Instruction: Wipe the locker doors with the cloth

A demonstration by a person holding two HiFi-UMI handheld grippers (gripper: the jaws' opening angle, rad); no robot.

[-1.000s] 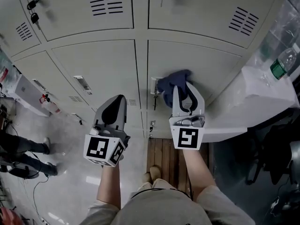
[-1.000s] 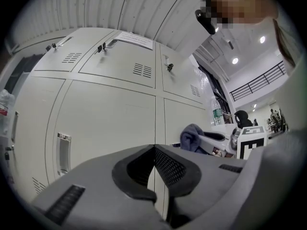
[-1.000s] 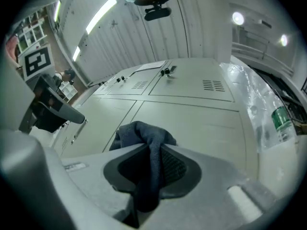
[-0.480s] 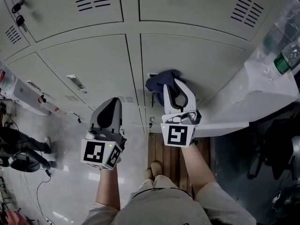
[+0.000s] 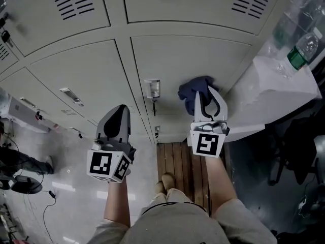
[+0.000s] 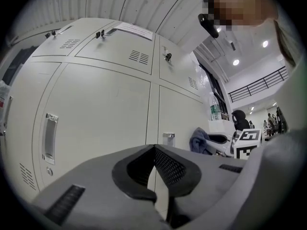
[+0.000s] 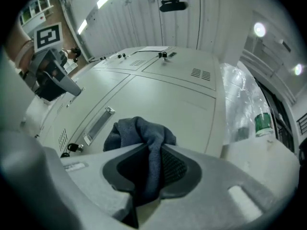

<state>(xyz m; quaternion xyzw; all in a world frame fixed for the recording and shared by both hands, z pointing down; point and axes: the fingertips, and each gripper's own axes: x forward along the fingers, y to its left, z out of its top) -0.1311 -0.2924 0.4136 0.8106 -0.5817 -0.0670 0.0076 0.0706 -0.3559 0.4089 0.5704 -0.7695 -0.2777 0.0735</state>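
- Left gripper [image 5: 120,109]: lower left of centre in the head view. Its jaws are closed together, pad to pad, with nothing between them. It points at the locker bank without touching it.
- Right gripper [image 5: 205,92]: right of centre in the head view. Its jaws are clamped on the cloth [image 7: 142,130], a fold of which runs down between the pads.
- Cloth: dark blue and bunched at the jaw tips. In the head view it sits against the lower right locker door [image 5: 203,55]. Contact with the panel cannot be confirmed.
- Door handle [image 5: 152,89]: mounted at the left edge of that door, just left of the cloth and apart from it.
- Counter [image 5: 274,88]: white, at the right edge of the head view, beside the locker bank.
- Bottle [image 5: 300,51]: clear with a green label. It stands on the counter in the upper right of the frame, well apart from both grippers.
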